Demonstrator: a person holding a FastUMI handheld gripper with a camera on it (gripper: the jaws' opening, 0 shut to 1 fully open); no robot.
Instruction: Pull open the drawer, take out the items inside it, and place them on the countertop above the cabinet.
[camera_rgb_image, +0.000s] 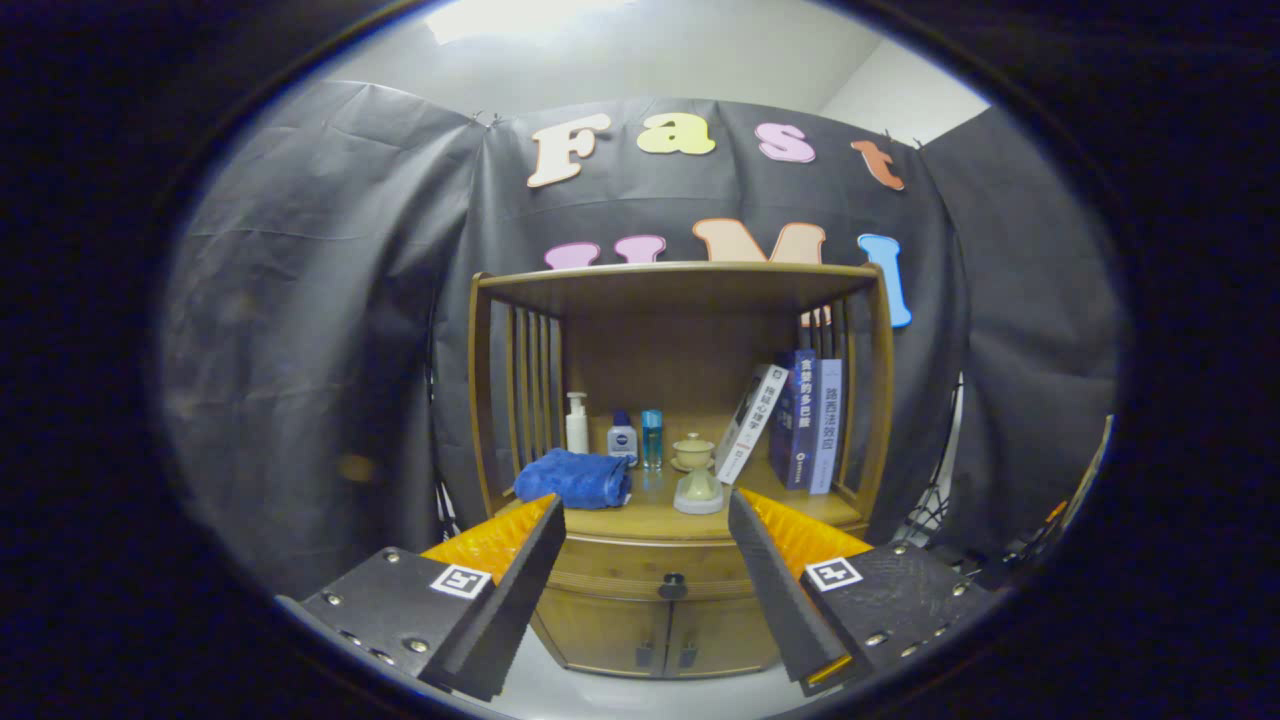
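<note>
Straight ahead of the gripper (645, 505) stands a wooden cabinet (680, 470). The jaws are wide open and hold nothing; the two fingers (530, 560) reach up from below, one on each side of the cabinet's front, and do not touch it.

Between the fingers, a little beyond them, is the drawer (650, 575). It is closed, and a dark knob (672, 583) sits in the middle of its front. Under the drawer are two small doors (655, 630), also closed. What lies inside the drawer cannot be seen.

Above the drawer is the counter (640, 520), with a shelf roof over it and slatted sides. On the counter, at the left, lies a folded blue towel (575, 478), just behind the left fingertip. Behind the towel, near the back, stand a white pump bottle (577, 422), a small blue-capped bottle (622, 436) and a clear blue bottle (652, 438), close beside each other. In the middle stands a pale lidded cup (697, 480) on a round base. To the right of it, books (800, 420) stand upright against the side, and one white book (748, 422) leans on them.
</note>
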